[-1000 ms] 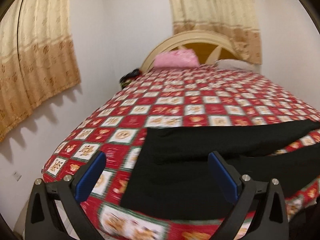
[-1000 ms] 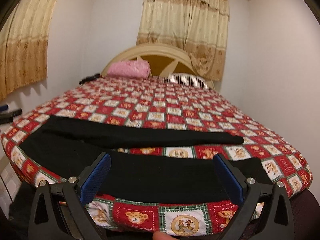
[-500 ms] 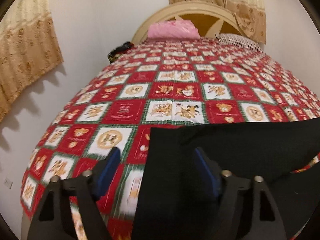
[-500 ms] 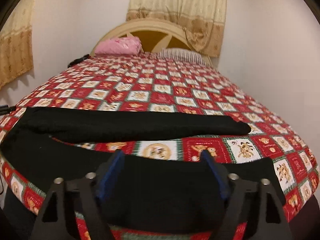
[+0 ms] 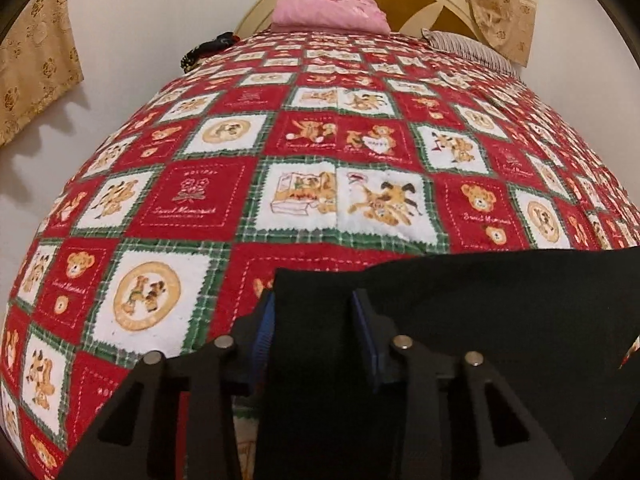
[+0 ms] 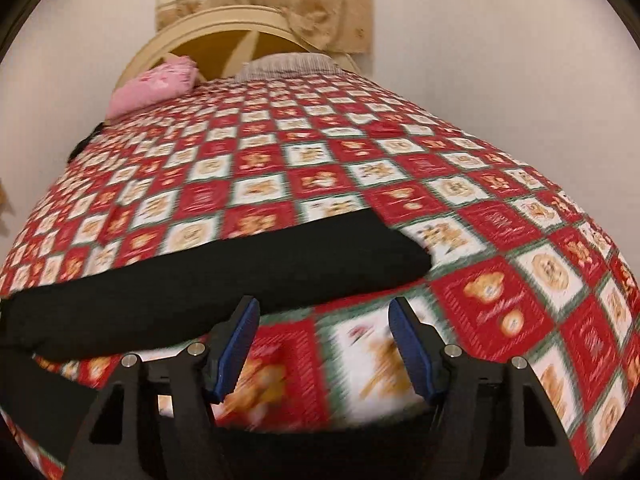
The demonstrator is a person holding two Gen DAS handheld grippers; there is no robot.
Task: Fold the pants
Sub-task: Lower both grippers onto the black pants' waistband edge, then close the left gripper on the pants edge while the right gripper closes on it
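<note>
Through the left wrist camera, my left gripper (image 5: 313,320) stands over the near left corner of the black pants (image 5: 460,320), which lie spread across the near end of the bear-print bedspread (image 5: 304,184). Its jaws have just been closing, and the cloth runs up between the two blue pads; whether they already pinch it I cannot tell, since a gap seems to remain. To do this well I would finish closing on the waistband corner only, catching both layers, and keep the bedspread out of the bite.

Through the right wrist camera, my right gripper (image 6: 322,322) is part open with nothing between its jaws, only bedspread below. Its jaws have also just been closing. The picture is blurred. The far pant leg (image 6: 224,272) lies across the bed up and left of the fingers, its end near the middle. I judge this gripper needs to settle on a leg hem, pinch it cleanly, and match the left hand's height before lifting.
</note>
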